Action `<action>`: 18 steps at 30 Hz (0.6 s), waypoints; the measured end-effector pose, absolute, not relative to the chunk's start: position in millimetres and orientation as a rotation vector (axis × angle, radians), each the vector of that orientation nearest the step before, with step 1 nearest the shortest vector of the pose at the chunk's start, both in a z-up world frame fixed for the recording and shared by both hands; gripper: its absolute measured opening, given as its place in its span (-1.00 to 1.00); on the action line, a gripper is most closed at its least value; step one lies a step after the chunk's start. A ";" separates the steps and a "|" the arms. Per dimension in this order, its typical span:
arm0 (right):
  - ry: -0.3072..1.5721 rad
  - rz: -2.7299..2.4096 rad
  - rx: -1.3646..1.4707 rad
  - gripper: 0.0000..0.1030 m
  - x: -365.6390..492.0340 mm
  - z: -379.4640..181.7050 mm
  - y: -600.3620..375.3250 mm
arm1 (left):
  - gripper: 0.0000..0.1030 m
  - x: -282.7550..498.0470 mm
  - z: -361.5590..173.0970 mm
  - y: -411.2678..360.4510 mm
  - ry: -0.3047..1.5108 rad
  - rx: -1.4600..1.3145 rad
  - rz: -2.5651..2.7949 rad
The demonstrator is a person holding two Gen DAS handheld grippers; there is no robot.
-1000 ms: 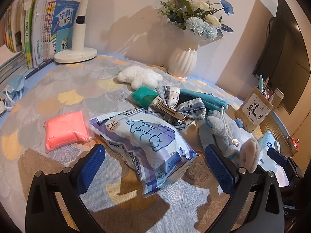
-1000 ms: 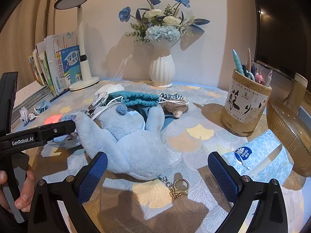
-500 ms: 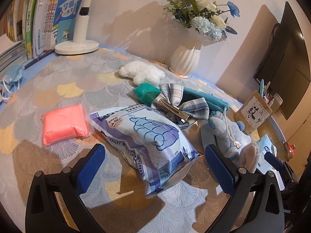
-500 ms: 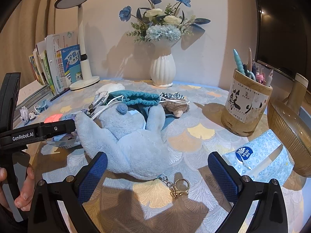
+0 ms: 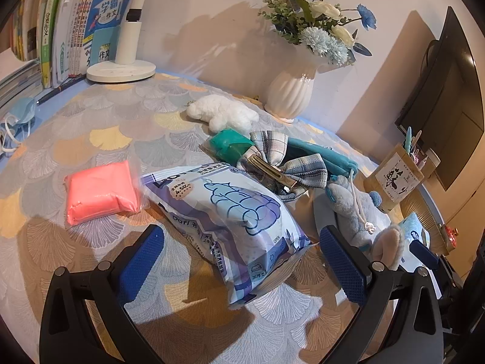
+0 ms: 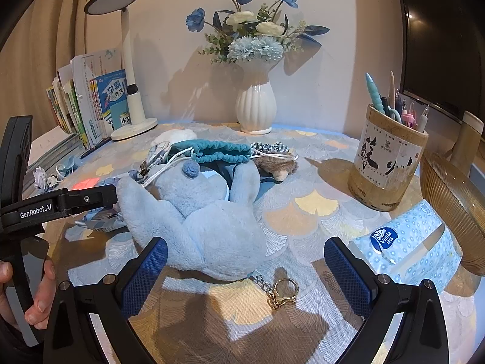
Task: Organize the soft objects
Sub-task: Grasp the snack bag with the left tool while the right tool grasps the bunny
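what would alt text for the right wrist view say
The open right gripper hovers over a light blue plush toy with a gold keyring, lying on a fan-patterned table. Behind it sit a teal drawstring pouch, white flower vase and bamboo pen holder; a tissue pack lies right.

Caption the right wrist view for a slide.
Open right tongs poised over a light-blue plush toy with keyring, beside a teal drawstring pouch on the table.

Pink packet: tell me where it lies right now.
In the left wrist view, the pink packet lies flat on the table's left part, just left of the blue-and-white bag, ahead of the open left gripper.
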State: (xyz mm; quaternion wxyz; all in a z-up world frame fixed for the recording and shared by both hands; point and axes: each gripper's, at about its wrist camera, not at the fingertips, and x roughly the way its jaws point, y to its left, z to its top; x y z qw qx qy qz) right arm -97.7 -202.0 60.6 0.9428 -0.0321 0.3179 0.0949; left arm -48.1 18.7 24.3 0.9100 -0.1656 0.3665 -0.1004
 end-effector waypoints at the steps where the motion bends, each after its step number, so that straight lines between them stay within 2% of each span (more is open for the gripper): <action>1: 0.646 0.202 -0.065 1.00 -97.9 61.2 -202.4 | 0.99 -48.0 24.3 19.1 0.756 -0.343 -0.205; 7: 0.635 0.300 -0.085 1.00 -103.9 62.7 -196.7 | 0.99 -44.1 20.8 20.8 0.782 -0.346 -0.167; 12: 0.780 0.305 -0.180 1.00 -84.3 45.8 -175.2 | 0.99 -35.5 14.7 18.3 0.836 -0.322 -0.109; 16: 0.778 0.260 -0.180 1.00 -79.9 44.9 -172.4 | 0.99 -29.1 12.2 14.3 0.864 -0.283 -0.085; 17: 0.774 0.248 -0.178 0.93 -79.2 45.2 -172.5 | 0.95 -28.8 12.3 13.2 0.864 -0.275 -0.086; 18: 0.776 0.227 -0.182 0.78 -77.4 44.8 -172.0 | 0.70 -29.4 12.9 11.8 0.858 -0.268 -0.102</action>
